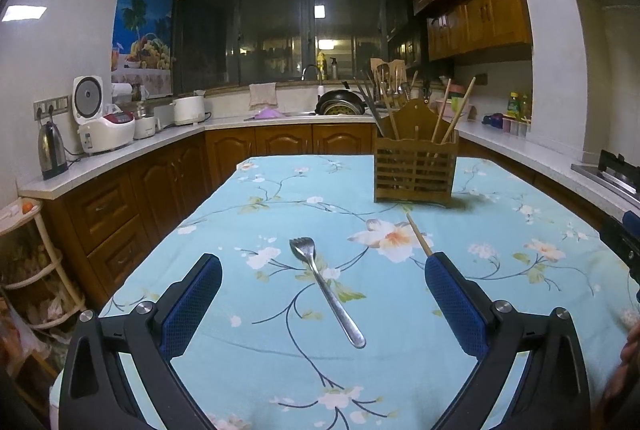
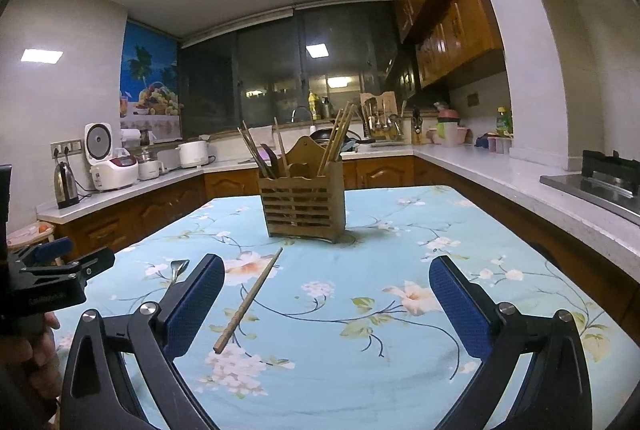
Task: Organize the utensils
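Observation:
A metal fork (image 1: 325, 290) lies flat on the floral blue tablecloth (image 1: 280, 358), between the fingers of my open, empty left gripper (image 1: 322, 300). A wooden chopstick (image 1: 419, 234) lies to its right, its near end hidden behind the right finger. In the right wrist view the chopstick (image 2: 250, 300) lies between the fingers of my open, empty right gripper (image 2: 326, 304), close to the left one. A wooden slatted utensil holder (image 2: 302, 202) stands farther back with several chopsticks in it; it also shows in the left wrist view (image 1: 416, 166). The fork's head (image 2: 178, 266) peeks past the left finger.
The table (image 2: 460, 230) sits in a kitchen with counters on three sides. A kettle (image 1: 52, 152) and rice cooker (image 1: 106, 126) stand on the left counter, a stove (image 2: 600, 178) on the right. The left gripper's body (image 2: 48, 278) shows at the right view's left edge.

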